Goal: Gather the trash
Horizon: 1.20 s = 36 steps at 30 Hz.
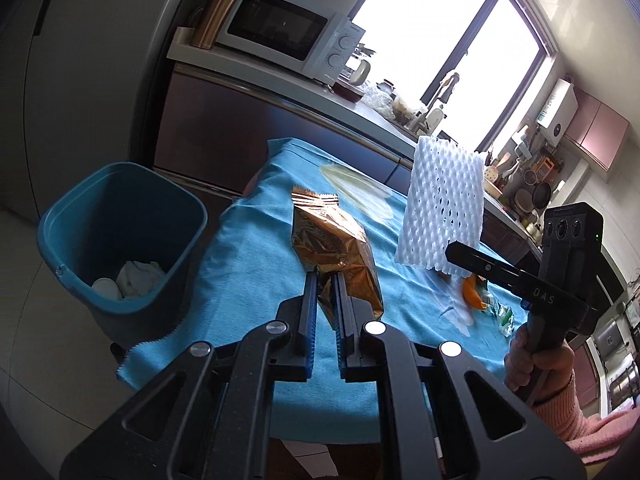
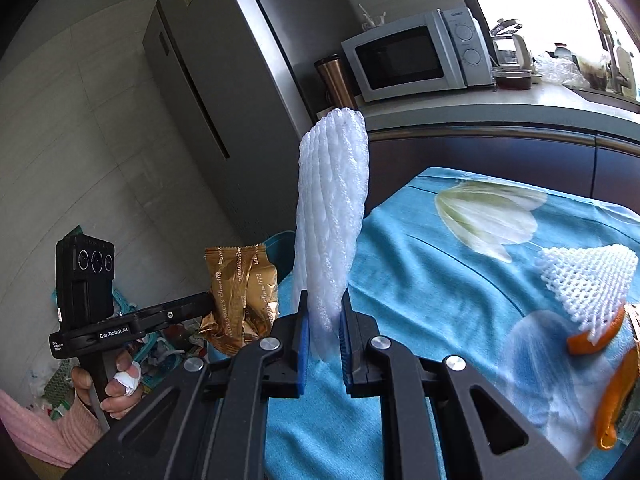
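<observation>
Blue flowered tablecloth [image 2: 420,280] beside kitchen counter [image 2: 500,108] bearing microwave [image 2: 416,54].

A home kitchen. A grey microwave [image 1: 294,34] sits on a long counter [image 1: 280,92] under a bright window [image 1: 452,40], beside a tall steel fridge [image 2: 224,80]. Pans and utensils [image 1: 532,188] crowd the far end near a wall-mounted water heater [image 1: 558,108] and pink cupboards [image 1: 600,132].

Blue-clothed table [image 2: 420,280], foam net [image 2: 588,280], orange peel [image 2: 596,338]
</observation>
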Each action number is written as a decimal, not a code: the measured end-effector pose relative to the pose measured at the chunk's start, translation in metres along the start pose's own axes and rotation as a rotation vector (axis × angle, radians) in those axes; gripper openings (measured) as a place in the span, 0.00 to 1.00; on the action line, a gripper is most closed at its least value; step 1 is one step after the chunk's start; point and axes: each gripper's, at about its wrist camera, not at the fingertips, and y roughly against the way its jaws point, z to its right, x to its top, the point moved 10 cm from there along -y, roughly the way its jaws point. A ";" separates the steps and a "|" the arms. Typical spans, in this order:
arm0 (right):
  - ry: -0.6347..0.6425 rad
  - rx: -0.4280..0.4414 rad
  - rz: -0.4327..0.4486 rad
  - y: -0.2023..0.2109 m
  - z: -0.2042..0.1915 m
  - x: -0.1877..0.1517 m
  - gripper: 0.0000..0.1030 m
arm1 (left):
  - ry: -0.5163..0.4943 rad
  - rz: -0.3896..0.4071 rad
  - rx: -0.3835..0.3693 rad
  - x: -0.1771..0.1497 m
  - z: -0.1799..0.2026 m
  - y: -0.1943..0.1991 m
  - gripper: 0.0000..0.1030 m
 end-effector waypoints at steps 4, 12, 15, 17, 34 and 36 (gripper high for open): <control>0.014 0.027 -0.019 -0.017 -0.008 0.006 0.12 | 0.015 0.022 0.025 0.007 -0.015 0.007 0.08; 0.022 0.071 -0.051 -0.051 -0.025 0.015 0.12 | 0.066 0.053 0.060 0.016 -0.045 0.019 0.08; 0.030 0.081 -0.062 -0.063 -0.031 0.017 0.12 | 0.076 0.060 0.078 0.019 -0.056 0.021 0.08; 0.040 0.085 -0.072 -0.071 -0.036 0.017 0.12 | 0.082 0.068 0.091 0.021 -0.063 0.024 0.08; 0.091 0.118 -0.164 -0.127 -0.066 0.012 0.12 | 0.161 0.099 0.195 0.035 -0.125 0.033 0.08; 0.095 0.117 -0.177 -0.132 -0.069 0.010 0.12 | 0.170 0.096 0.206 0.035 -0.133 0.032 0.08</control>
